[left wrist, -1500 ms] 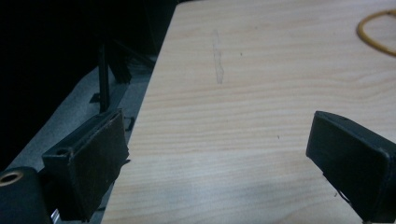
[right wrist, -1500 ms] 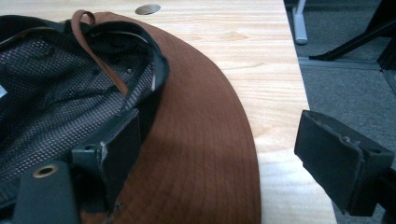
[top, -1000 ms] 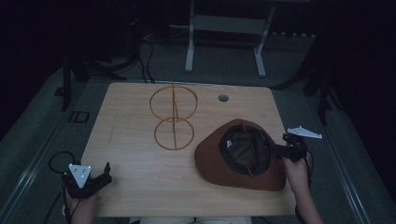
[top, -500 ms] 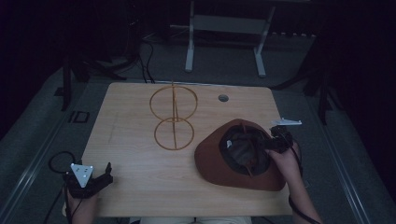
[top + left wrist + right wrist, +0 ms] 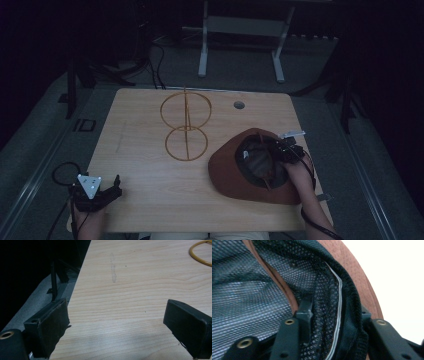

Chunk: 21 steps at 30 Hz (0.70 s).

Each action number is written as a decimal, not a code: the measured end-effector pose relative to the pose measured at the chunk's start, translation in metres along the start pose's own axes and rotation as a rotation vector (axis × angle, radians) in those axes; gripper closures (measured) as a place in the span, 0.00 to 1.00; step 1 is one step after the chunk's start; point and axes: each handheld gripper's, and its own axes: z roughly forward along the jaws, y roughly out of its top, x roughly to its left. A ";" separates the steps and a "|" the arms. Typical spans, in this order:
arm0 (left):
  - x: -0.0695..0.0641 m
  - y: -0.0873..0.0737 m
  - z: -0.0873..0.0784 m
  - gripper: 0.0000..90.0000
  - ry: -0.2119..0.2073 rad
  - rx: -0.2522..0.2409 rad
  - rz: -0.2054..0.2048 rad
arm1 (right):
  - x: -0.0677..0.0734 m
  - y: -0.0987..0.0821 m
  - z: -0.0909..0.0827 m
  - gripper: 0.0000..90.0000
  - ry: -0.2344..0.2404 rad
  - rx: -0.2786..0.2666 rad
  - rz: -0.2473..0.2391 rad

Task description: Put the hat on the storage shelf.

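2 grippers here. The left gripper (image 5: 116, 184) sits at the near left corner of the wooden table (image 5: 145, 200), jaws spread wide with nothing between them, just bare wood under them. Over on the near right, the right gripper (image 5: 332, 322) has its jaws clamped on the black mesh sweatband edge of the brown hat (image 5: 227, 165), 1 jaw inside the lining and 1 outside. The hat lies upside down, crown on the table. Further back, mid-table, stands a gold wire stand (image 5: 186, 125) made of 2 rings.
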 end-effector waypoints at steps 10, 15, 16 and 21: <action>0.003 0.000 0.000 0.07 -0.021 0.020 -0.041 | 0.000 -0.001 -0.002 0.93 -0.044 -0.041 0.033; -0.002 0.002 0.001 0.07 -0.063 0.091 -0.064 | -0.002 0.007 -0.020 0.93 -0.006 -0.106 0.042; -0.002 0.003 0.000 0.07 -0.076 0.092 -0.071 | -0.002 0.009 -0.025 0.93 0.007 -0.127 0.050; -0.005 0.012 -0.012 0.07 -0.060 0.038 -0.074 | 0.000 0.017 -0.045 0.93 0.035 -0.205 0.064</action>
